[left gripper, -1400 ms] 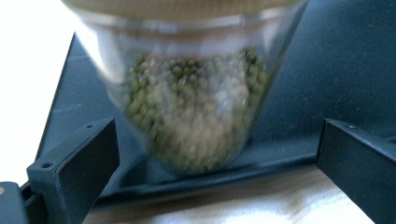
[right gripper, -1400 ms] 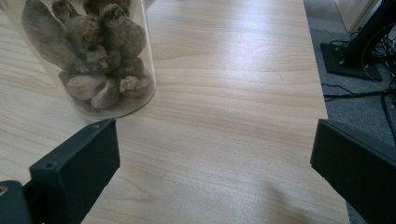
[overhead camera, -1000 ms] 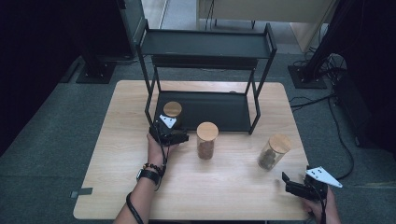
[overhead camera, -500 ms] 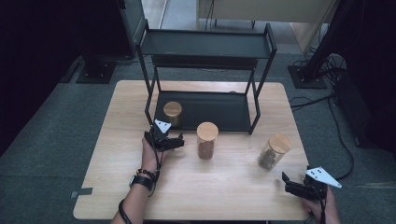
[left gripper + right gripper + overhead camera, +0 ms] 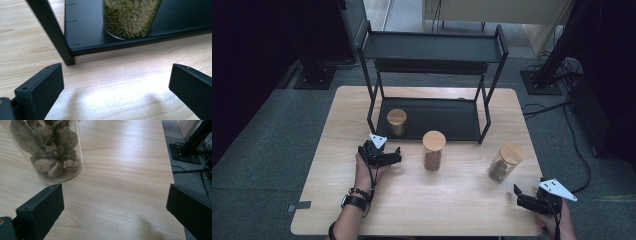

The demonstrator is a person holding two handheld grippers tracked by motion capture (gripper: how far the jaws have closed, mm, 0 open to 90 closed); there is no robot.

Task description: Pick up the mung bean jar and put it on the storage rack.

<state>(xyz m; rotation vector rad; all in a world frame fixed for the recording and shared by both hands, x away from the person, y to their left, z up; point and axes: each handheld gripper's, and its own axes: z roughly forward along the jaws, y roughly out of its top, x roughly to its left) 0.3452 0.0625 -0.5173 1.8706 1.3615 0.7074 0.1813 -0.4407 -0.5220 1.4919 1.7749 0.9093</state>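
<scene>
— grey carpet is seen all round, and a wooden table is set on it. what is placed on the table?

— a big black rack with two shelves is stood at the far side. three glass jars with wooden lids are seen too.

— where are the jars kept?

— the jar of green beans is stood on the low shelf of the rack, near its left leg. a jar of brown bits is stood on the table just in front of the rack. the jar of lumpy brown things is stood near the right edge.

— and the tongs?

— the left gripper is held low over the table, just in front of the green bean jar and beside the middle jar. its jaws are spread wide apart, and nothing is held. the right gripper is held at the near right corner, near the lumpy jar. its jaws are spread wide apart too, and nothing is touched.
</scene>
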